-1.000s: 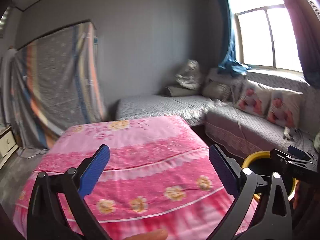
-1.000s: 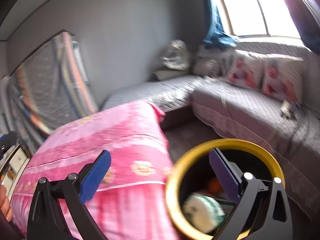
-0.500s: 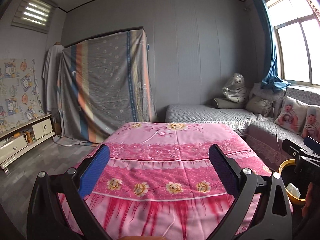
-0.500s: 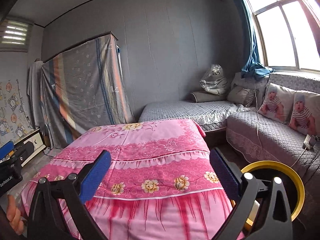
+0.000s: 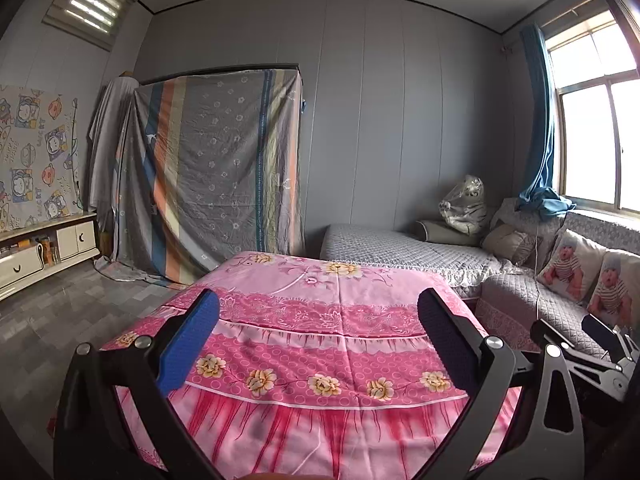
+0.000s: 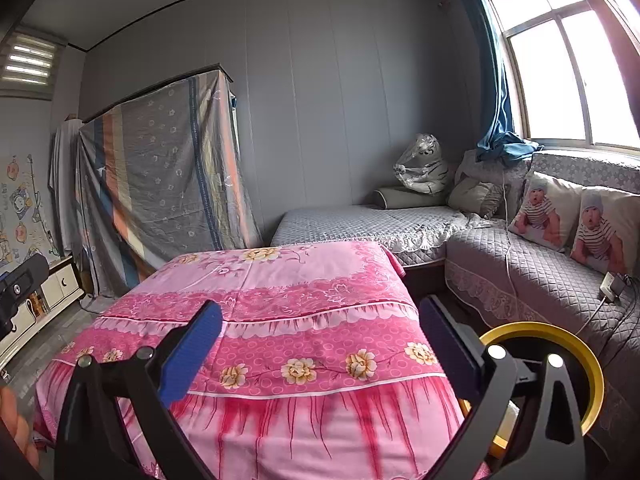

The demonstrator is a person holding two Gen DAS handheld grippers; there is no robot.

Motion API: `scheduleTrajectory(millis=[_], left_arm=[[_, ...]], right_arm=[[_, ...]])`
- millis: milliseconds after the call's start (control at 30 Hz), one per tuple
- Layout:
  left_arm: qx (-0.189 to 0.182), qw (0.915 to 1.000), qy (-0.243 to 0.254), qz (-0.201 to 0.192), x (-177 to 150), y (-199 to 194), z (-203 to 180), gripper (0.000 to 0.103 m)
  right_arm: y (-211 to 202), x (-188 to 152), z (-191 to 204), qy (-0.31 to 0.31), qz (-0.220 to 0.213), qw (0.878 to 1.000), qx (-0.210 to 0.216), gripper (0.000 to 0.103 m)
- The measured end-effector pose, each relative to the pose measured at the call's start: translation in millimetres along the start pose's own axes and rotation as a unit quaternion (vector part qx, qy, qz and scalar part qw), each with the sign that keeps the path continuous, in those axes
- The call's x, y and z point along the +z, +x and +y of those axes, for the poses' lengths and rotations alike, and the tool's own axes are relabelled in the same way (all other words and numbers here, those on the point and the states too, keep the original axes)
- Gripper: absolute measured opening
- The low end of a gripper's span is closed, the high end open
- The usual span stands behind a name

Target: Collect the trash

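My left gripper (image 5: 320,344) is open, its blue-padded fingers spread wide over a table covered with a pink flowered cloth (image 5: 316,320); nothing lies between them. My right gripper (image 6: 320,346) is open too and holds nothing. A yellow-rimmed trash bin (image 6: 560,332) stands on the floor to the right of the table, partly hidden behind the right gripper's right finger; something pale shows inside it. The right gripper (image 5: 592,336) appears at the right edge of the left wrist view. No loose trash shows on the cloth.
A grey quilted corner sofa (image 6: 520,260) with baby-print cushions (image 6: 540,212) runs along the right wall under the window. A cloth-draped wardrobe (image 5: 216,168) stands at the back. A low white cabinet (image 5: 40,256) is at the left. Grey floor (image 5: 60,312) lies left of the table.
Both grippers have pulled up and back from the bin, so the views now take in the whole room. The right gripper no longer looks down into the bin.
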State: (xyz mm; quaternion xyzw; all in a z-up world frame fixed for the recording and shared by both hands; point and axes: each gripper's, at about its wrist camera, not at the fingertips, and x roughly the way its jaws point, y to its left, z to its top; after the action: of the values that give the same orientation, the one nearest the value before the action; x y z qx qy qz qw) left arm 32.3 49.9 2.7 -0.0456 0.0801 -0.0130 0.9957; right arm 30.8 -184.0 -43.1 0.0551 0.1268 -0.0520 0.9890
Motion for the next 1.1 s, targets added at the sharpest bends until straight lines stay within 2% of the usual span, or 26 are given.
scheduleTrajectory(millis=[333, 1100], left_arm=[[0.007, 1.0000, 0.000, -0.005, 1.4, -4.3, 0.6, 0.095], [-0.001, 1.0000, -0.005, 0.006, 2.7, -0.9, -0.8, 0.095]], right_arm=[[-2.6, -4.7, 2.7, 0.000, -0.010, 1.000, -0.012, 0.095], [4.9, -7.0, -0.1, 0.012, 0.011, 1.000, -0.011, 0.095]])
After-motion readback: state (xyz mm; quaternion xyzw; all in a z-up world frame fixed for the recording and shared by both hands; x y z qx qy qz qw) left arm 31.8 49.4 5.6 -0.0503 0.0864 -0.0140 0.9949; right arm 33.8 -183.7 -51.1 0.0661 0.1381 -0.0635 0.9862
